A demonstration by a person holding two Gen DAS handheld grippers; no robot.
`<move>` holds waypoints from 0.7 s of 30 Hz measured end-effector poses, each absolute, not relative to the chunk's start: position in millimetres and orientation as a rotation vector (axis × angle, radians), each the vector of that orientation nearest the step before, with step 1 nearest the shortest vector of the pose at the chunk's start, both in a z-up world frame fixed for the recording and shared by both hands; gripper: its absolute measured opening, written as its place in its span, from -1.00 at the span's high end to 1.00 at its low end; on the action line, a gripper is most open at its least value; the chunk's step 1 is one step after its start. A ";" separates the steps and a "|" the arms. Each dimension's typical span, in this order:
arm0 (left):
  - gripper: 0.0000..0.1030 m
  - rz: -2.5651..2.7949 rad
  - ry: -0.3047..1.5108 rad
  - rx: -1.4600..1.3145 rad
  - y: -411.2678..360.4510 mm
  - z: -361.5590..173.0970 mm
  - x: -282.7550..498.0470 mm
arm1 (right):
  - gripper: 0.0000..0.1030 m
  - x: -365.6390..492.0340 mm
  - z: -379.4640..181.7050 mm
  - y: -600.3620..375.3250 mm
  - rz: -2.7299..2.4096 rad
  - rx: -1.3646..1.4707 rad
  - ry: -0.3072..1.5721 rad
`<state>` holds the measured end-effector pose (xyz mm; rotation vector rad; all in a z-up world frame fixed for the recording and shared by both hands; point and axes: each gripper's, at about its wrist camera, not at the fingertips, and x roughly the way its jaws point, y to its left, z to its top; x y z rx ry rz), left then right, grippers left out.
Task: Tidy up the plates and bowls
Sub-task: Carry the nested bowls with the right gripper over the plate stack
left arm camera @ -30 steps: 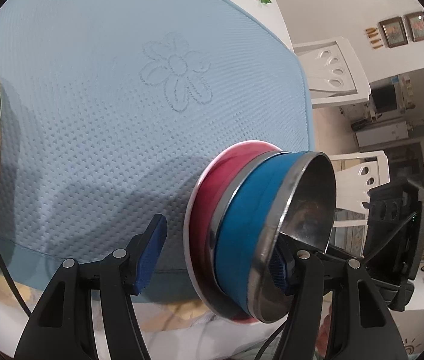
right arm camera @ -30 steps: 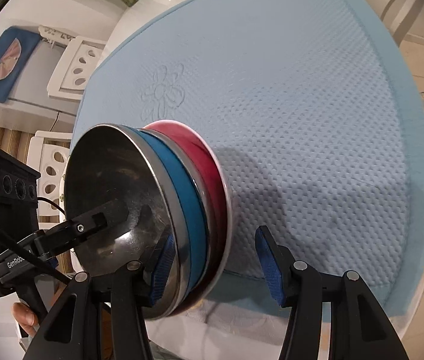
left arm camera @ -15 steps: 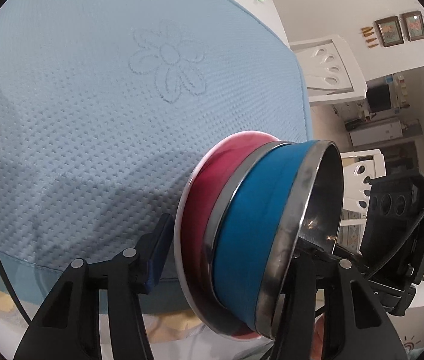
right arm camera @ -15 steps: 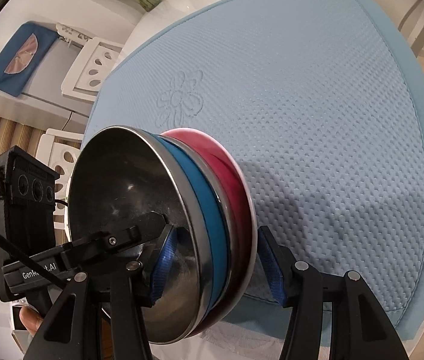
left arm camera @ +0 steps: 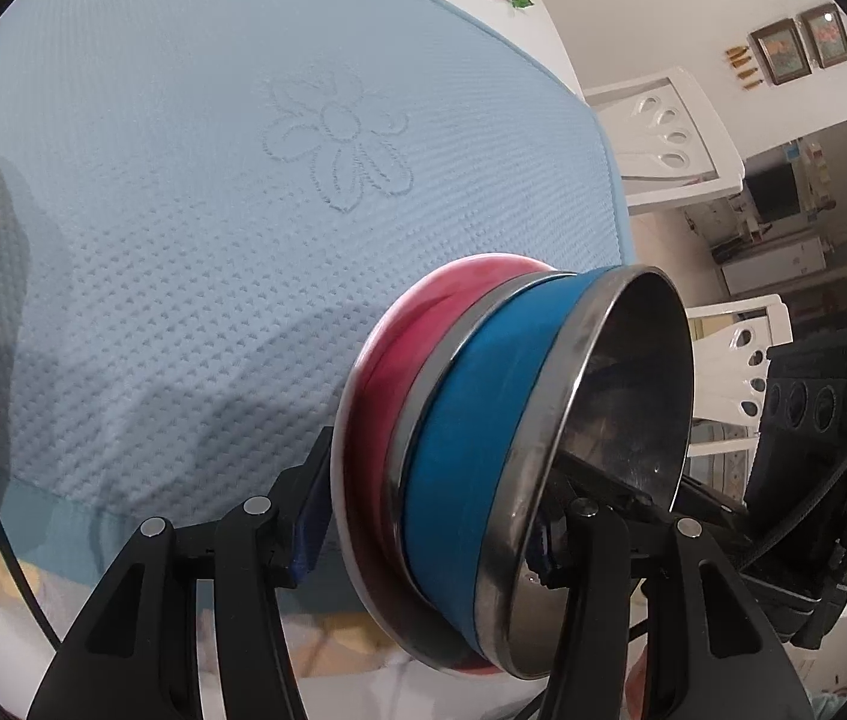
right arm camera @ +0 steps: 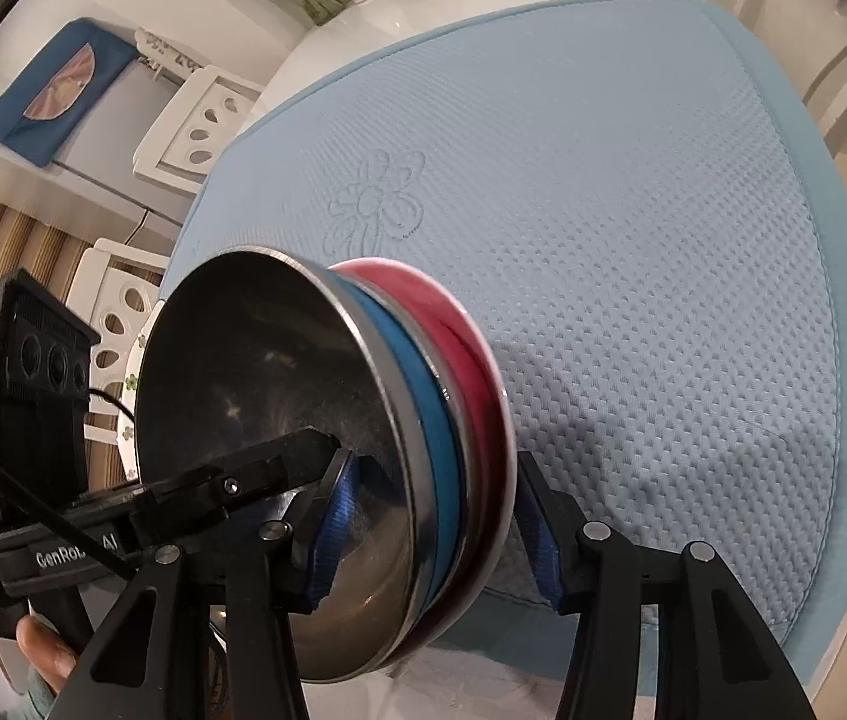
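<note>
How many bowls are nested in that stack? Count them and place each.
2: a blue bowl on top, steel inside facing the cameras, nested in a red bowl beneath. Both claws clamp the stack's rim. More could hide inside.

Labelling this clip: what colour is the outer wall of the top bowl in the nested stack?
Blue, with a steel rim, on the top bowl; clearest in the left wrist view.

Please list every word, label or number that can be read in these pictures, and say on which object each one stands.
"GenRo...AI", white letters on the black body of the left gripper, seen from the right wrist; a black cable hides the middle letters.
The framed pictures on the wall and the small items near them: too small to read.
No other text shows.
</note>
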<state>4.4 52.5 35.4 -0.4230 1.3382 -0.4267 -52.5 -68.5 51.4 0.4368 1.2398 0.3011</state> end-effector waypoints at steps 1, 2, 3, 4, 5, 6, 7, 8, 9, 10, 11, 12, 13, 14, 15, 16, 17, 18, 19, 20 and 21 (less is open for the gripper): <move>0.05 -0.421 1.330 -0.414 52.6 38.4 3.0 | 0.04 -51.2 52.6 -69.8 0.302 0.438 1.240; 0.06 -0.416 1.328 -0.409 53.3 40.6 2.2 | 0.04 -50.4 54.0 -69.7 0.304 0.442 1.244; 0.07 -0.407 1.330 -0.405 54.0 43.3 2.0 | 0.04 -49.4 54.4 -70.3 0.306 0.446 1.253; 0.07 -0.399 1.331 -0.401 54.9 44.4 2.6 | 0.04 -48.2 53.9 -70.7 0.307 0.451 1.262; 0.08 -0.392 1.333 -0.396 55.5 45.5 3.0 | 0.04 -46.0 53.1 -72.4 0.309 0.458 1.272; 0.08 -0.383 1.336 -0.393 56.3 46.5 3.4 | 0.04 -45.1 51.3 -72.3 0.309 0.475 1.285; 0.08 -0.372 1.338 -0.393 57.5 47.4 3.4 | 0.04 -44.9 50.2 -73.3 0.310 0.483 1.290; 0.08 -0.364 1.341 -0.393 58.3 47.7 3.0 | 0.04 -44.6 49.0 -72.8 0.310 0.493 1.294; 0.08 -0.354 1.348 -0.390 59.2 47.4 3.5 | 0.04 -44.3 47.5 -72.3 0.310 0.502 1.300; 0.08 -0.348 1.353 -0.392 59.5 46.7 3.6 | 0.04 -43.8 45.5 -71.8 0.309 0.513 1.307; 0.08 -0.343 1.357 -0.395 59.8 46.0 4.0 | 0.04 -43.3 43.8 -71.9 0.308 0.519 1.311; 0.08 -0.338 1.362 -0.400 59.9 44.9 4.5 | 0.04 -42.6 42.7 -71.6 0.306 0.519 1.312; 0.08 -0.336 1.364 -0.405 60.5 44.0 4.5 | 0.04 -41.8 42.1 -71.0 0.306 0.516 1.313; 0.09 -0.334 1.365 -0.409 61.2 43.7 4.5 | 0.04 -40.4 41.6 -70.6 0.303 0.514 1.319; 0.09 -0.330 1.367 -0.413 62.0 43.9 4.3 | 0.04 -39.4 41.5 -70.6 0.301 0.516 1.325; 0.09 -0.322 1.371 -0.416 60.0 44.4 6.3 | 0.04 -38.1 41.4 -69.8 0.298 0.522 1.330; 0.09 -0.313 1.372 -0.417 60.7 46.2 6.7 | 0.04 -36.3 41.8 -68.0 0.296 0.536 1.337; 0.09 -0.305 1.369 -0.414 60.7 48.8 6.8 | 0.03 -35.3 42.1 -67.3 0.294 0.554 1.346; 0.09 -0.296 1.363 -0.408 61.2 52.6 6.8 | 0.03 -32.9 42.9 -64.9 0.294 0.571 1.353; 0.09 -0.288 1.356 -0.404 63.4 56.9 6.2 | 0.03 -31.8 44.4 -65.2 0.295 0.585 1.357; 0.09 -0.277 1.352 -0.403 66.2 62.5 6.3 | 0.03 -30.2 48.3 -63.0 0.294 0.597 1.360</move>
